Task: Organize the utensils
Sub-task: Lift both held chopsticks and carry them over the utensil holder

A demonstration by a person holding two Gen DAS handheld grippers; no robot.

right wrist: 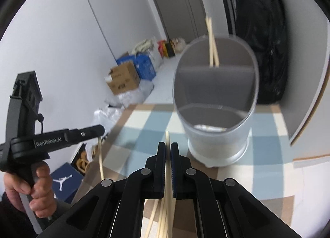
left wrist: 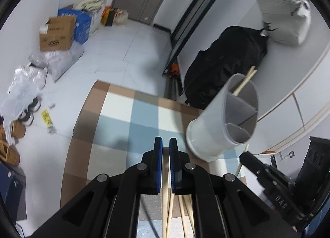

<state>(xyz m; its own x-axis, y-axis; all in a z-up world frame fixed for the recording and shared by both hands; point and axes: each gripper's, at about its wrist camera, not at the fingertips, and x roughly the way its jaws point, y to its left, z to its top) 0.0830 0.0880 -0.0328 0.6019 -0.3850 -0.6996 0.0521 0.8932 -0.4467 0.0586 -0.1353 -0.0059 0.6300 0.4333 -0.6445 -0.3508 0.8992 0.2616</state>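
Note:
A translucent white utensil holder [left wrist: 214,122] [right wrist: 214,135] with inner dividers stands on the checked tablecloth [left wrist: 115,126]. Two wooden chopsticks [left wrist: 245,82] [right wrist: 212,42] lean in its far compartment. My left gripper [left wrist: 166,141] is shut on a chopstick [left wrist: 165,168] that runs down between its blue pads; more chopsticks [left wrist: 185,213] show beneath it. In the right wrist view that left gripper [right wrist: 101,129], held by a hand [right wrist: 39,188], has the chopstick [right wrist: 100,155] hanging from its tip. My right gripper [right wrist: 168,145] is shut on a chopstick [right wrist: 167,137], just in front of the holder; it shows as the right gripper [left wrist: 244,156] low on the right in the left wrist view.
A black bag [left wrist: 226,62] and a white bag [left wrist: 284,15] sit behind the holder on a white surface. On the floor to the left are cardboard boxes [left wrist: 57,34], plastic bags [left wrist: 22,85] and shoes [left wrist: 12,130]. A dark shoebox [right wrist: 64,180] lies below the table edge.

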